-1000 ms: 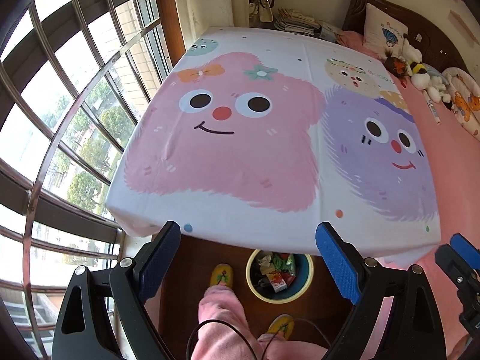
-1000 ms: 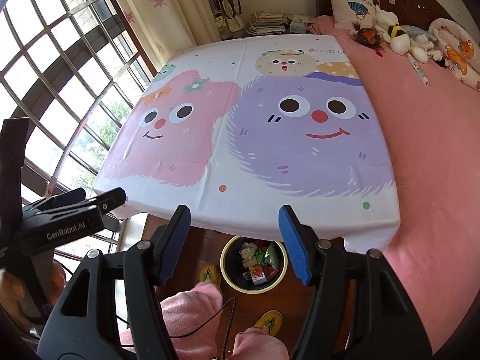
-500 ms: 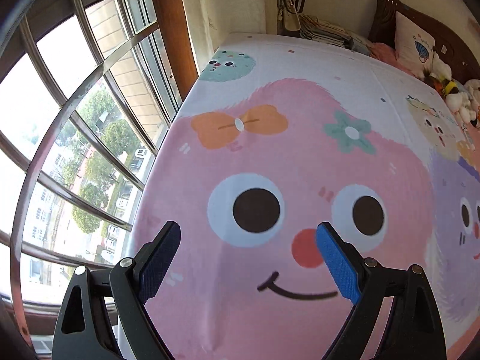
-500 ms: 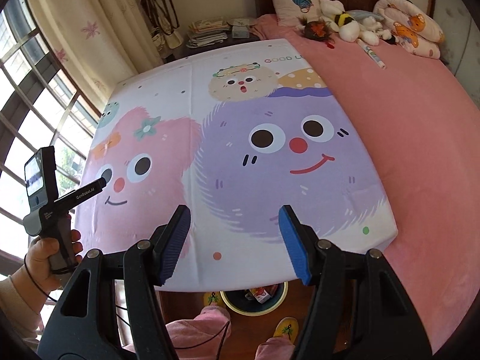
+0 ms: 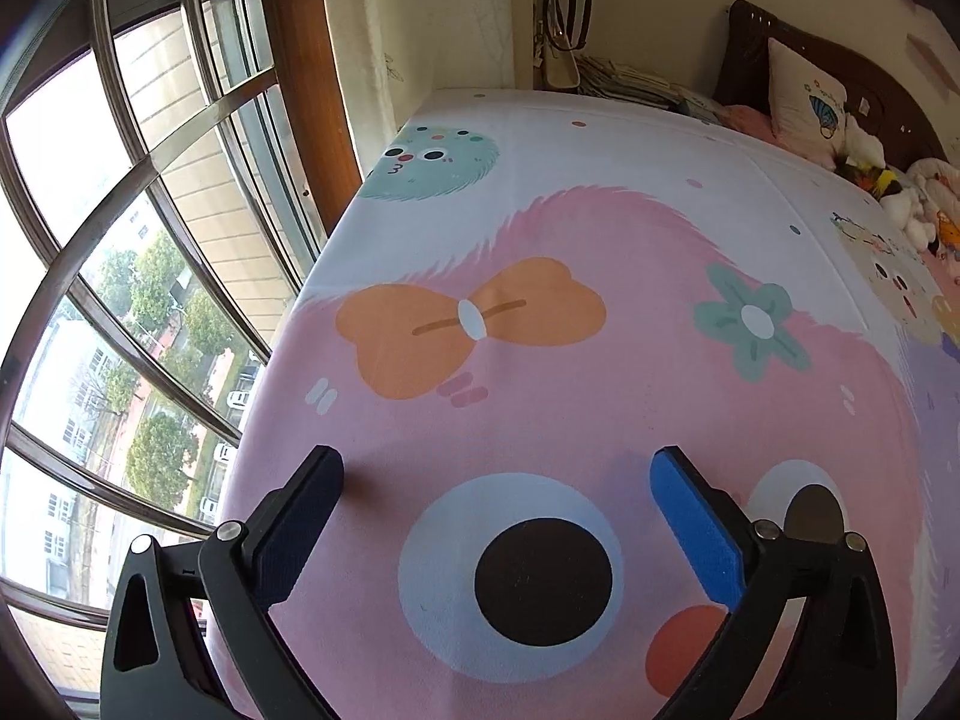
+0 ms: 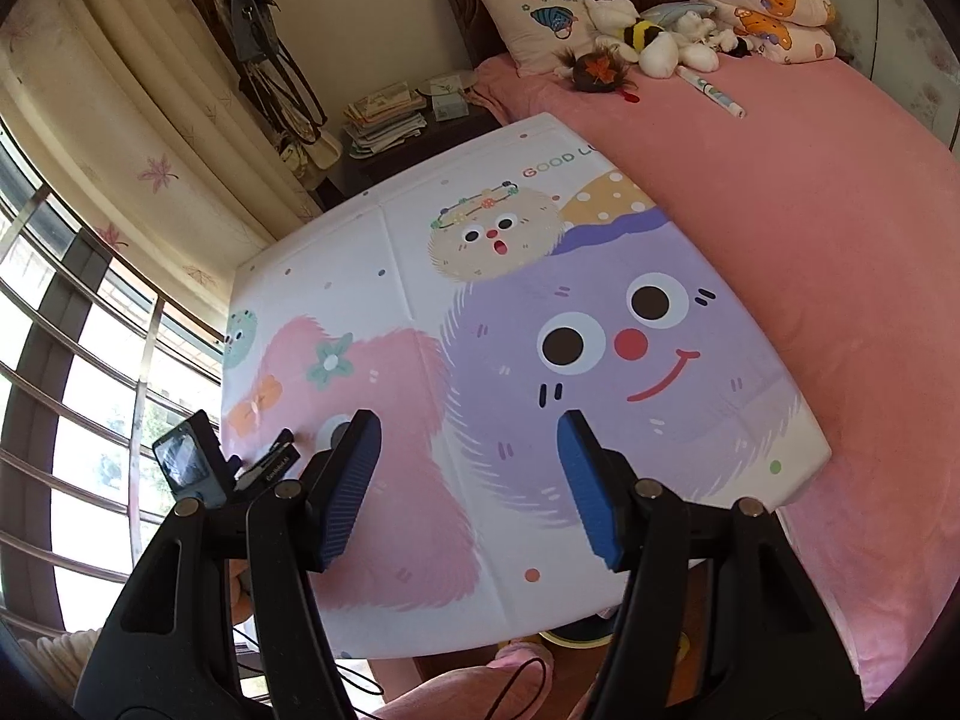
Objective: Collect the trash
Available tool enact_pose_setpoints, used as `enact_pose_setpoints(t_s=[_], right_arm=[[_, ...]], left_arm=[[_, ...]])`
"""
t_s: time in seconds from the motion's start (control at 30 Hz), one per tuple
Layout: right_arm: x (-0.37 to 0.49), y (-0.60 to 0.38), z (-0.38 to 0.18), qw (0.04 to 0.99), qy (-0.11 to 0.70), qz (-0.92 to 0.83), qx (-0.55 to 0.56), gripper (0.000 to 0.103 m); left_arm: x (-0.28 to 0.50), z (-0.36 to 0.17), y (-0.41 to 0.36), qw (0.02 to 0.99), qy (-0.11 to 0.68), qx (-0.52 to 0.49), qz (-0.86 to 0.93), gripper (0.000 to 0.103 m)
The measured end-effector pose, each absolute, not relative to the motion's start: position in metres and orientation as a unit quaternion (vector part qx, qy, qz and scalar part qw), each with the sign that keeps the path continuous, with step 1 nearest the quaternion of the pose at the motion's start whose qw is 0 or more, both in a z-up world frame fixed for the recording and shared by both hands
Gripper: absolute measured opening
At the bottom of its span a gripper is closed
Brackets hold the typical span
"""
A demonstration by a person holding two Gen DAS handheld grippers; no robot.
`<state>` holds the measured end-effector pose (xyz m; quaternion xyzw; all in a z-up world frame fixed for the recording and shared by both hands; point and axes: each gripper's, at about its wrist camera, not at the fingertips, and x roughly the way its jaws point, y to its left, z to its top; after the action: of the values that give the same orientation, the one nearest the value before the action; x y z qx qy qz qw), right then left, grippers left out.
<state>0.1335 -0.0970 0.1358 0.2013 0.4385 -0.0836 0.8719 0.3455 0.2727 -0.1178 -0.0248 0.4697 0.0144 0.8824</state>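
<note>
Both tools carry nothing. Left tool (image 5: 498, 480) hangs close over the cartoon cloth (image 5: 600, 228) on the desk, its jaws just opened further to full width around the printed eye (image 5: 510, 567). Right tool (image 6: 468, 468) stands half spread above the cloth's near edge; a yellow-rimmed trash bin (image 6: 570, 639) peeks out at 6 o'clock beneath it.

One printed sheet (image 6: 480, 300), one pillow (image 6: 534, 18), one rolled quilt (image 6: 762, 0) (soft toys too heaped to count).
</note>
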Motion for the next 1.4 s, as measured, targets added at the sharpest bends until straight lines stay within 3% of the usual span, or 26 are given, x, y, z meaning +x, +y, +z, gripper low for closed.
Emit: enact_pose_setpoints(t_s=[0.67,0.87,1.07,1.2,1.4], right_arm=[[0.163,-0.006,0.182,0.859,0.469,0.079,0.190,0.060],[0.165,0.053,0.189,0.854,0.490,0.123,0.125,0.062],[0.159,0.128,0.196,0.871,0.481,0.089,-0.045,0.062],[0.159,0.145,0.196,0.864,0.487,0.076,-0.100,0.062],[0.169,0.177,0.192,0.853,0.462,0.170,-0.174,0.062]], left_arm=[[0.332,-0.114,0.263,0.889,0.456,-0.033,0.031,0.102],[0.331,-0.114,0.264,0.889,0.455,-0.034,0.031,0.102],[0.330,-0.113,0.264,0.889,0.455,-0.034,0.031,0.102],[0.331,-0.114,0.264,0.889,0.455,-0.034,0.031,0.102],[0.331,-0.113,0.264,0.889,0.455,-0.034,0.031,0.102]])
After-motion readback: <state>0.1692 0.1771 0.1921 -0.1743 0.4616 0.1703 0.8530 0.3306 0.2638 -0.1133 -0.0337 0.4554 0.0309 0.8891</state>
